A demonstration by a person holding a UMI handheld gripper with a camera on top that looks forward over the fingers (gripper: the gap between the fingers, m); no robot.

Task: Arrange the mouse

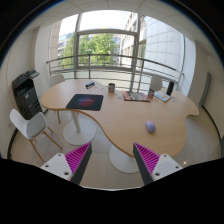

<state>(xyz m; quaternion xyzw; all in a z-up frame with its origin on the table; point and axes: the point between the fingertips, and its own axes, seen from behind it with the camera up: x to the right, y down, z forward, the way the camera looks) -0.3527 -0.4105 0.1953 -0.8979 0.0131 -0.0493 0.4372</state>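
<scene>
Beyond the two pink-padded fingers of our hand-held gripper, which stand spread wide apart with nothing between them, we see a curved wooden tabletop in a bright meeting room with large windows.

We judge the task as barely begun. The mouse, a small rounded purplish object as far as we can tell, sits alone on the near right part of the tabletop, well ahead of our right finger and well apart from the dark mouse mat that lies far left on the tabletop. If arranging means bringing the mouse to the mat, everything is left: the approach, the grasp, the carry across and the placing. Nothing shows us that any step is done.

Counting what we can: one mouse, one mouse mat, one tabletop. We count one white chair near the left side, and one dark printer-like machine on a stand beyond it. At the far right edge of the tabletop a few small items cluster together; they are too small for us to name or count with confidence.
</scene>
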